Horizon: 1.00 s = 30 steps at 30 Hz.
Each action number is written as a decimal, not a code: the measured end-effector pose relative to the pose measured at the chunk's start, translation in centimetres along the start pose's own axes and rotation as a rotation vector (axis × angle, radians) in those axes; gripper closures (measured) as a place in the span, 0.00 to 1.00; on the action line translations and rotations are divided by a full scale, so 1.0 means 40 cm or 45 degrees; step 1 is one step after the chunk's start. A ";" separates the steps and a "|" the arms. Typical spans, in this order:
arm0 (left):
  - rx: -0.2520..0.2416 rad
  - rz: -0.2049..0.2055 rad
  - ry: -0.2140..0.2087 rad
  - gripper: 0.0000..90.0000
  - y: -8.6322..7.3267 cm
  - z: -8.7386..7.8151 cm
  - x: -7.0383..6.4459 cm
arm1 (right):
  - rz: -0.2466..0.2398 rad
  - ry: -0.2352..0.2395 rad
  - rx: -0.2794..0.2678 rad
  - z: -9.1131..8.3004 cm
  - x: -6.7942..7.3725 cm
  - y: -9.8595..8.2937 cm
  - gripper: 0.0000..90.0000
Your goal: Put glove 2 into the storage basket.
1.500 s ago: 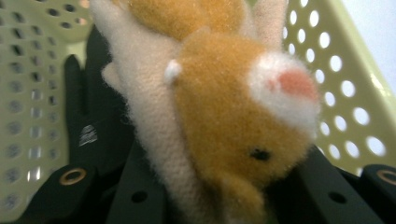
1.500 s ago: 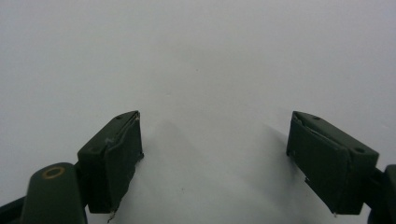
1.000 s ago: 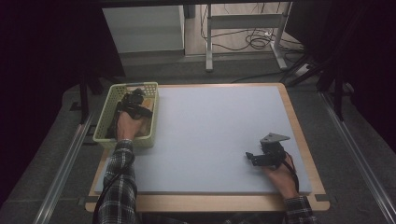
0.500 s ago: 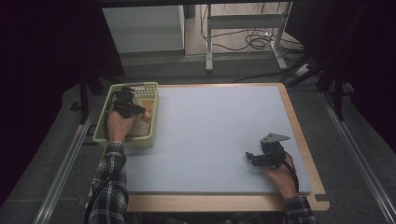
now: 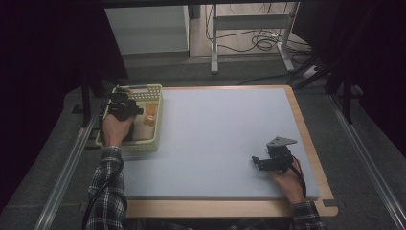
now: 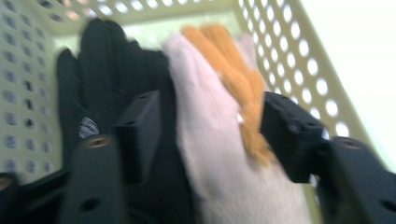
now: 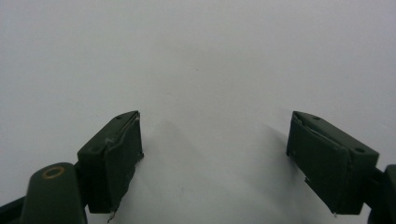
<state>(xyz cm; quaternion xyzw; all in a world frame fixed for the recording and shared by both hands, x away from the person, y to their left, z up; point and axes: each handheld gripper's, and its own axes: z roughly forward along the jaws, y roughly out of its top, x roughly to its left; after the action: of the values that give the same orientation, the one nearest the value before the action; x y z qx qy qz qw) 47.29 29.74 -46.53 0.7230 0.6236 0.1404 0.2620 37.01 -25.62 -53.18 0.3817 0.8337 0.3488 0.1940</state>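
Observation:
A pale green perforated basket (image 5: 156, 125) stands at the table's left edge. Inside it lie a white and orange knit glove (image 6: 219, 116) and a black glove (image 6: 105, 74); the white and orange glove (image 5: 149, 114) also shows from above. My left gripper (image 5: 128, 109) reaches into the basket. In the left gripper view it (image 6: 212, 128) is open, its jaws straddling the white glove, one jaw resting over the black glove. My right gripper (image 5: 258, 161) rests on the mat at the front right. Seen in its own view, it (image 7: 215, 149) is open with bare mat between the jaws.
A light blue-grey mat (image 5: 220, 129) covers the wooden table (image 5: 306, 124). Beyond the far edge stand a white cabinet (image 5: 148, 28) and a metal frame with cables (image 5: 253, 43) on the floor.
My left gripper has moved farther into the basket, away from its near end, and now sits over the gloves. The right gripper has stayed put.

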 end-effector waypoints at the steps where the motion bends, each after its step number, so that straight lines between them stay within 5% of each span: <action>1: 0.041 0.018 0.003 0.59 -0.003 0.012 -0.002 | 0.000 0.000 0.000 0.000 0.000 0.000 0.20; 5: 0.141 -0.001 0.026 0.75 -0.007 0.069 -0.008 | -0.002 -0.001 0.000 0.000 0.000 0.000 0.20; 9: 0.138 -0.021 -0.022 0.80 0.005 0.089 -0.024 | 0.002 0.000 -0.002 0.000 0.000 0.000 0.20; 13: 0.158 0.008 0.014 0.80 0.014 0.090 -0.040 | 0.000 0.000 0.000 0.000 0.000 0.000 0.20; 25: 0.023 0.018 0.059 0.40 0.003 0.023 -0.007 | -0.002 -0.002 -0.002 0.000 0.000 0.000 0.20; 30: -0.058 0.013 0.016 0.26 -0.011 -0.002 -0.001 | -0.002 -0.002 -0.002 0.000 0.000 0.000 0.20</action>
<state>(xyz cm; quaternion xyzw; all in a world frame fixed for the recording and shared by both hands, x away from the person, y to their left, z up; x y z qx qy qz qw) 46.88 29.75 -46.70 0.7191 0.6182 0.1606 0.2736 37.00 -25.61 -53.19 0.3812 0.8335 0.3491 0.1953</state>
